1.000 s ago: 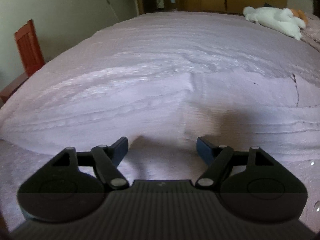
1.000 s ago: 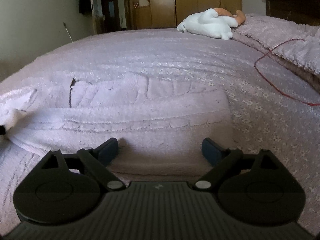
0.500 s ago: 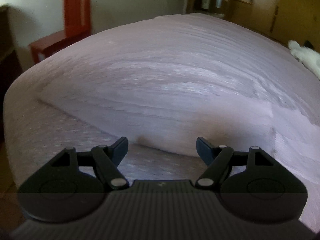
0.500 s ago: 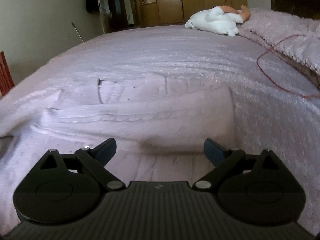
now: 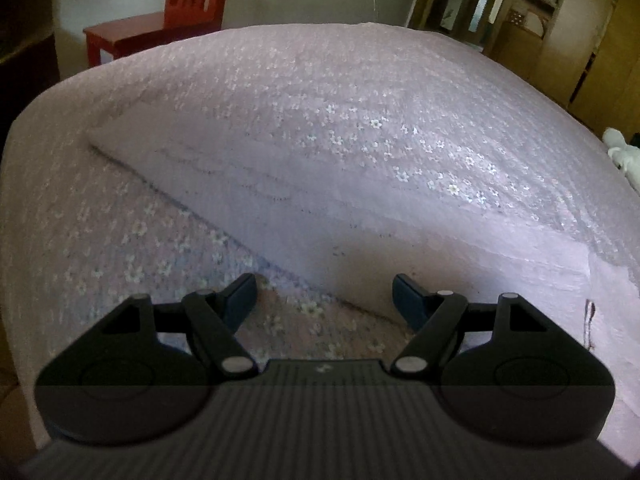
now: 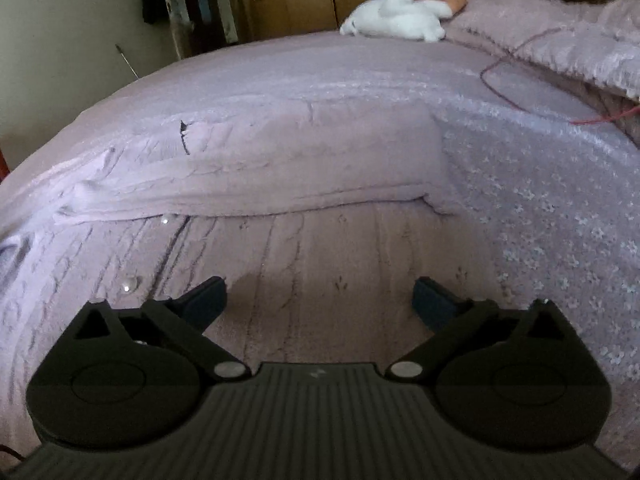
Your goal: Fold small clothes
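A pale lilac knitted garment lies flat on the bed, its upper part folded over so a thick edge runs across the right wrist view. The lower panel with small shiny buttons spreads under my right gripper, which is open and holds nothing. In the left wrist view a long sleeve of the same garment stretches diagonally to the upper left. My left gripper hovers open just short of the sleeve's near edge.
The bed wears a lilac floral cover. A red wooden chair stands beyond the bed's far left corner. A white soft toy lies near a pillow, and a thin red cord trails across the cover.
My left gripper has swung left and pulled back, so the sleeve and chair now fill its view. My right gripper has risen and drawn back from the folded edge, showing the buttoned panel.
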Demonstrator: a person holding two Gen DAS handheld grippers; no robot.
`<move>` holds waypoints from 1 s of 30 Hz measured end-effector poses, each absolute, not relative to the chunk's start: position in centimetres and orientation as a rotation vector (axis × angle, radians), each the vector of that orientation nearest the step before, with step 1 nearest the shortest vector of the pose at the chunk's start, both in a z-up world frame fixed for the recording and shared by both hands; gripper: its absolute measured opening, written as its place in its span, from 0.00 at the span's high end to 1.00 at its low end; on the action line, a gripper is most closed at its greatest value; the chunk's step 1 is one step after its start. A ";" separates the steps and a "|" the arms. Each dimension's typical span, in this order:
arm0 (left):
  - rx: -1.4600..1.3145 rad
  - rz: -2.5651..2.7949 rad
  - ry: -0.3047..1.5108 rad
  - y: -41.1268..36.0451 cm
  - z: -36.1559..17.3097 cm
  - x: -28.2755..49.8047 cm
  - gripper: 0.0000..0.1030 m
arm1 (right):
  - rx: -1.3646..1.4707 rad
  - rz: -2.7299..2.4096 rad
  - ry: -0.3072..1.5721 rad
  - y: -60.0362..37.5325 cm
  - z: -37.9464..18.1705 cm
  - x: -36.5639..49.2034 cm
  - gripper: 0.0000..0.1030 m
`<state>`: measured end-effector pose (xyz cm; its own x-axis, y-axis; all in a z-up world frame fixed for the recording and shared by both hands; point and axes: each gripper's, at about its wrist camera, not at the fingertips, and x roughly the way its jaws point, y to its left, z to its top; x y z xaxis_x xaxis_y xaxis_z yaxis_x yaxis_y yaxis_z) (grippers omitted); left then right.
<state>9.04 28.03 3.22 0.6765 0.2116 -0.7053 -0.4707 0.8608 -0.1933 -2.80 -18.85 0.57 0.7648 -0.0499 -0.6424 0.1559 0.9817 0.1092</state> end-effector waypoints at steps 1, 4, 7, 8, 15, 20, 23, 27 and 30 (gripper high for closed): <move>-0.378 0.392 0.731 28.2 3.2 9.2 0.25 | 0.144 -0.119 0.694 -18.6 0.4 -2.8 0.00; -0.402 0.385 0.716 28.9 2.9 9.6 0.21 | 0.146 -0.130 0.686 -18.3 -0.1 -2.9 0.00; -0.419 0.395 0.701 29.5 2.7 10.2 0.20 | 0.165 -0.124 0.670 -18.6 -0.2 -3.0 0.00; -0.430 0.399 0.694 29.7 2.7 10.4 0.19 | 0.165 -0.122 0.665 -18.7 -0.3 -3.1 0.00; -0.393 0.475 0.662 29.2 2.3 12.8 0.19 | 0.225 -0.098 0.587 -19.6 -0.6 -3.9 0.00; -0.255 0.480 0.645 27.9 2.1 13.7 0.50 | 0.349 -0.072 0.532 -21.2 -0.6 -4.6 0.00; -0.233 0.413 0.631 27.7 2.4 13.4 0.82 | 0.356 -0.069 0.529 -21.3 -0.6 -4.5 0.00; -0.256 0.355 0.592 27.8 3.4 12.3 0.87 | 0.362 -0.070 0.538 -21.4 -0.4 -4.4 0.00; -0.281 0.315 0.544 27.6 4.9 11.3 0.88 | 0.383 -0.080 0.549 -21.4 0.0 -4.3 0.00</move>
<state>11.27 27.57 4.88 0.8097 0.2175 -0.5450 -0.3647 0.9141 -0.1771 -4.27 -21.38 0.00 0.8517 0.0268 -0.5234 0.1756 0.9263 0.3332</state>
